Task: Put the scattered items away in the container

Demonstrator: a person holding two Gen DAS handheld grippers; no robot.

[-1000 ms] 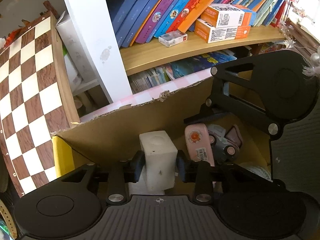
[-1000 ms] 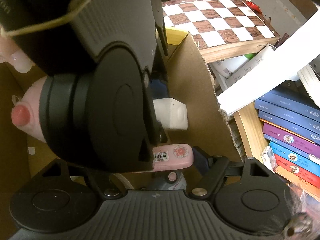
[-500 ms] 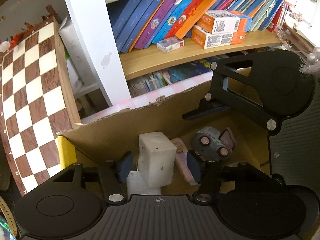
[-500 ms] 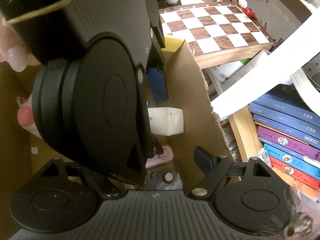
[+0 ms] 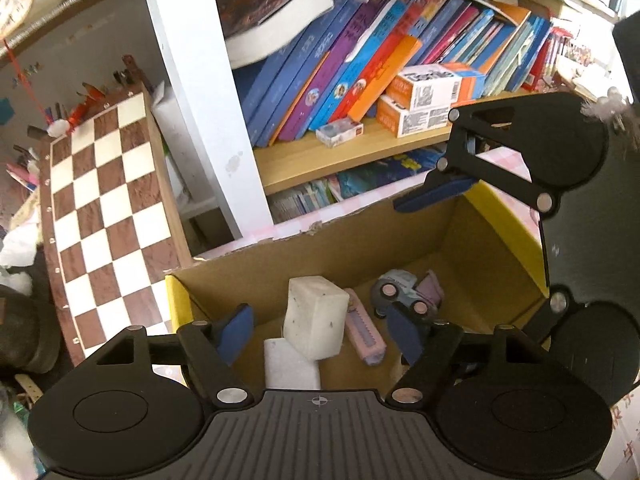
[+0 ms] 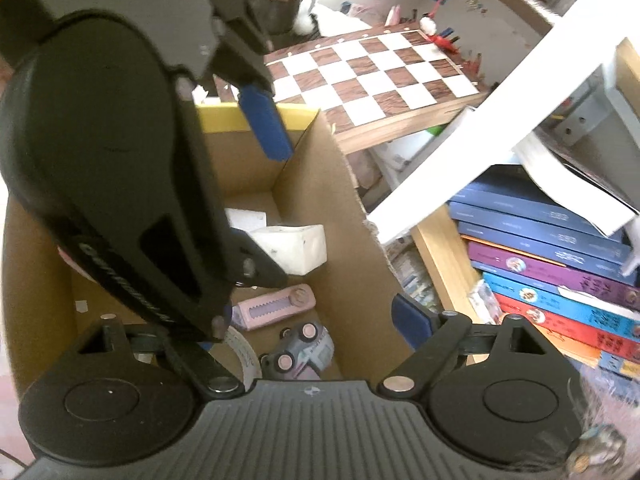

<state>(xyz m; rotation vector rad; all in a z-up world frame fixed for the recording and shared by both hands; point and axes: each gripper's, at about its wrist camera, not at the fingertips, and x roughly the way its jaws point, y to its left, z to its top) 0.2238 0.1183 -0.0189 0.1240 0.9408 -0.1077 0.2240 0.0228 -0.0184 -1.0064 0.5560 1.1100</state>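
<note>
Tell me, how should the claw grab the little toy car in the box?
Probably from above, pinching the toy car across its narrow body, between the wheels. It lies tipped on its side with the wheels showing, close beside the pink case, so the ends are crowded.

The white foam block, earlier clamped between the blue pads of the left gripper, has been released and now lies tilted in the brown cardboard box at lower centre. The pink rectangular case has likewise been dropped by the right gripper, whose jaws have been spread wide.
</note>
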